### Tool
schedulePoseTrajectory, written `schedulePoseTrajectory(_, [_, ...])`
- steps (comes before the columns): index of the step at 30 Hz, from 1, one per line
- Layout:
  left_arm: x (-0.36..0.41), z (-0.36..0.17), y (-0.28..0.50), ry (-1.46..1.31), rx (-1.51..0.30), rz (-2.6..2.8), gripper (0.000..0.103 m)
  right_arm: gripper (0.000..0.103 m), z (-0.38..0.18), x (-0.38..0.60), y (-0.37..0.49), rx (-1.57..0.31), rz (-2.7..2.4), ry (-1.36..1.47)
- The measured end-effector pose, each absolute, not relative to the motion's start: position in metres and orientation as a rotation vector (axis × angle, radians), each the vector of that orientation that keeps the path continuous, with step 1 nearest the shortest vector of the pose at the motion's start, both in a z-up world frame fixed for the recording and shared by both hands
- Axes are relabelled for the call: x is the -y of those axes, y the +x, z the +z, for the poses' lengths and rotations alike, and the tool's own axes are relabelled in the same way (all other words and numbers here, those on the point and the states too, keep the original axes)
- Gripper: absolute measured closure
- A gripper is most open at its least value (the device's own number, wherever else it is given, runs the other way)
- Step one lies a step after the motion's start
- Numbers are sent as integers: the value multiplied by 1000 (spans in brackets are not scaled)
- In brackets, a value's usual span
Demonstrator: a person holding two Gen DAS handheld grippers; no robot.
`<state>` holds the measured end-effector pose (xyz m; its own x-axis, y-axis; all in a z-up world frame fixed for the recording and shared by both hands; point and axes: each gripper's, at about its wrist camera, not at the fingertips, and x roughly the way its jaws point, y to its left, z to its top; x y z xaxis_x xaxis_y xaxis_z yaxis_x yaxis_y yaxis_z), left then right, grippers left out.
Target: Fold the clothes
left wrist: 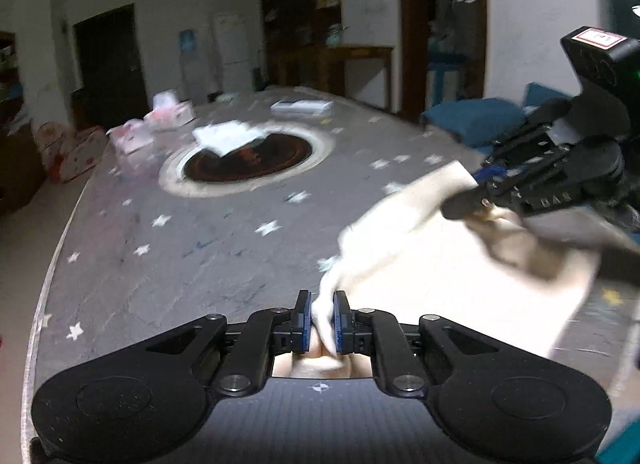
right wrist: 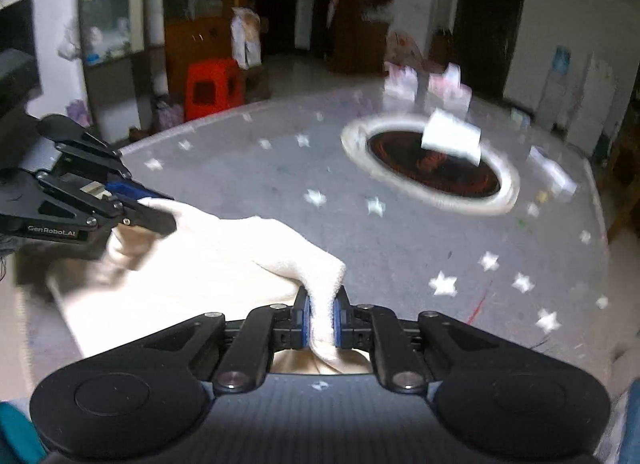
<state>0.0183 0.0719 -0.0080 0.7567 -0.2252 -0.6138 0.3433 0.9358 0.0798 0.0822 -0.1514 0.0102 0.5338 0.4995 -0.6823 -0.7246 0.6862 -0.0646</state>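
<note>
Left gripper (left wrist: 322, 322): mine, at 6 o'clock of the left wrist view, blue pads clenched on a bunched corner of the cream cloth (left wrist: 452, 260)
Right gripper (right wrist: 321, 322): mine too, at 6 o'clock of the right wrist view, pads pinching another bunched corner of the same cloth (right wrist: 208, 264); no bare gap shows between pad and fabric
Right gripper seen from the left: it comes in at 3 o'clock (left wrist: 480, 184), fingertips sunk into the cloth's far edge
Left gripper seen from the right: it comes in at 9 o'clock (right wrist: 160, 212), biting the cloth's edge there
Cloth: pale, towel-like, stretched between my 2 grips and sagging in the middle; its lower part lies at the near edge of the table, though blur hides how much of it rests there
Table (left wrist: 168, 232): grey cover printed with white stars, with a dark round opening (left wrist: 248, 160) ringed in white, at 11 o'clock from my left grip
In the opening: a white folded piece (left wrist: 228, 138) lies across its rim
Far side: pink patterned packs (left wrist: 170, 108) at 10 o'clock, a flat white stack (left wrist: 302, 106) at 12 o'clock
Room: a red stool (right wrist: 212, 88) on the floor beyond the table, at 11 o'clock in the right wrist view
Sharpness: both views are smeared, so fine detail is lost
</note>
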Motion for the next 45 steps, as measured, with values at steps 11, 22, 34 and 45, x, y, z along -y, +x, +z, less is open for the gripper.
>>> schedulePoseTrajectory(11, [-87,-23,32,113,-670,-222,82,78,-3,186,68,-660,659,-187])
schedulePoseTrajectory(22, [-86,-22,32,99,-676,-192,82,90,-17,221,52,-730,583,-162])
schedulePoseTrajectory(34, [-61,4,31,14,-655,-326,83,90,-12,170,83,-722,682,-163])
schedulePoseTrajectory(45, [-59,-5,35,2,-690,-292,83,91,2,182,59,-684,706,-208])
